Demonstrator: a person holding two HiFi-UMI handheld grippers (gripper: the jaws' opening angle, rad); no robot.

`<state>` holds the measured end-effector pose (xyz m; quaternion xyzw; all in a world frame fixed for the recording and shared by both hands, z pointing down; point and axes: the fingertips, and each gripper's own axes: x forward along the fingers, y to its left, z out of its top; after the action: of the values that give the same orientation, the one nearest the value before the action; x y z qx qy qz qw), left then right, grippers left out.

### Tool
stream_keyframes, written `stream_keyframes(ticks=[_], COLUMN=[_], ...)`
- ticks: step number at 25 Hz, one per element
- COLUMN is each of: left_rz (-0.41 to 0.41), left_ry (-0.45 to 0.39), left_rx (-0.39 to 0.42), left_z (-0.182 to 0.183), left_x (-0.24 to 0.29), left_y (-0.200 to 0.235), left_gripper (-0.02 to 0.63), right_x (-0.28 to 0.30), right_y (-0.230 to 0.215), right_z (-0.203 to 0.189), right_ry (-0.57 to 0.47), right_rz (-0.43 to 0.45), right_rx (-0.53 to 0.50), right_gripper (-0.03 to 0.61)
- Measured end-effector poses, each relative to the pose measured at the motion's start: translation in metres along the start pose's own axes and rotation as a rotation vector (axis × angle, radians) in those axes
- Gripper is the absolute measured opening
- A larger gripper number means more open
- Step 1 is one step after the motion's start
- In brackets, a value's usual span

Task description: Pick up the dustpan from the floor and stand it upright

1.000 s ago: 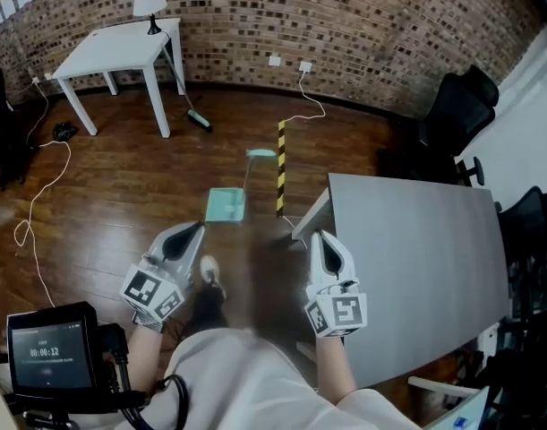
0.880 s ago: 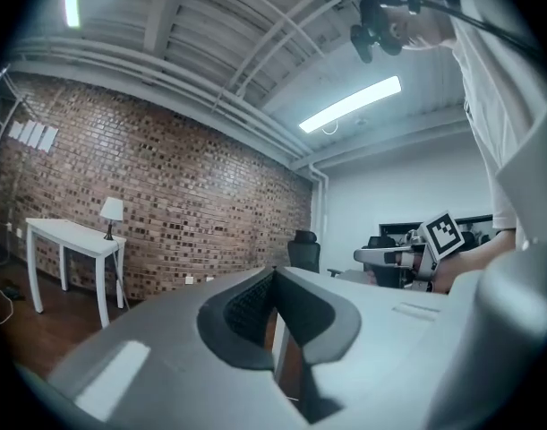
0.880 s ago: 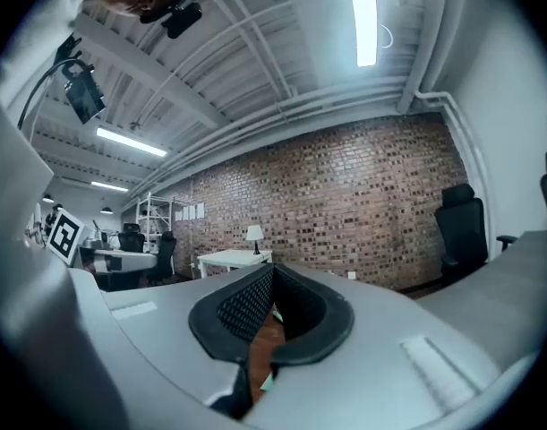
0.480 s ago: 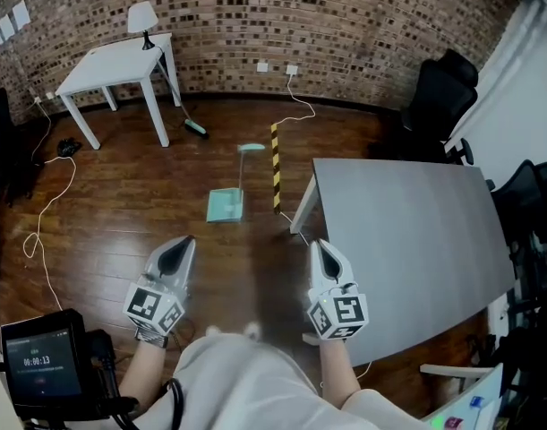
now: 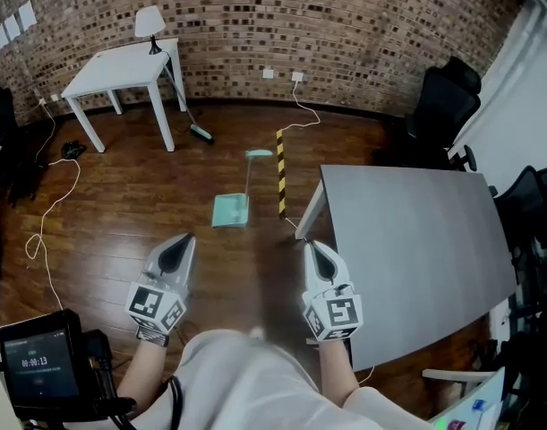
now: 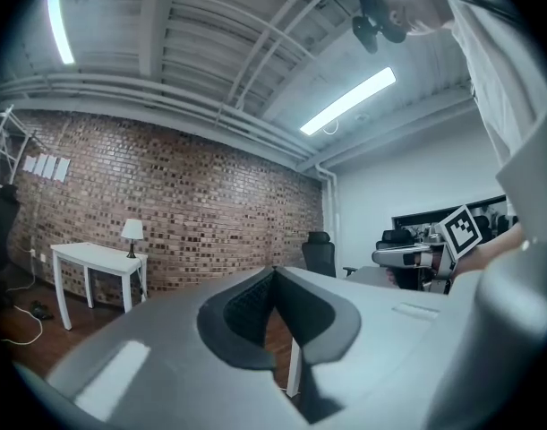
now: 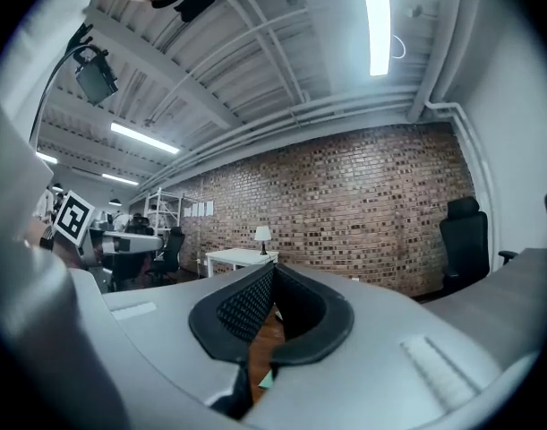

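A teal dustpan lies flat on the wooden floor, its long handle running away from me toward the brick wall. Both grippers are held level, well short of it and above the floor. My left gripper is to the dustpan's near left, and its jaws meet with nothing between them. My right gripper is to the near right, beside the grey table's corner. It too is shut and empty. In the right gripper view a sliver of the teal dustpan shows below the jaws.
A grey table fills the right side, its leg close to the dustpan. A black-and-yellow striped strip lies beside the handle. Farther off stand a white table with a lamp, a broom, floor cables and office chairs.
I have stepped forward; the foot seen a second ago is out of sight. Both grippers travelled along, still shut, and the right one now sits closer to the grey table's corner.
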<state>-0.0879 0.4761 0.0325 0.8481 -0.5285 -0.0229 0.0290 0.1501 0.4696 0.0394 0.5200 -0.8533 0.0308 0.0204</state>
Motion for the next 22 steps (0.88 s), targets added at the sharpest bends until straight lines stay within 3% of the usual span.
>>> stream_keyframes(ticks=[22], left_rz=[-0.037], left_ry=[-0.003], left_rx=[0.025], left_z=[0.003], left_x=[0.011], left_y=[0.005], left_gripper=[0.000], right_x=[0.017], right_y=[0.004], right_z=[0.003], right_ry=[0.010], right_rz=[-0.008], right_rx=[-0.015], right_gripper=[0.012])
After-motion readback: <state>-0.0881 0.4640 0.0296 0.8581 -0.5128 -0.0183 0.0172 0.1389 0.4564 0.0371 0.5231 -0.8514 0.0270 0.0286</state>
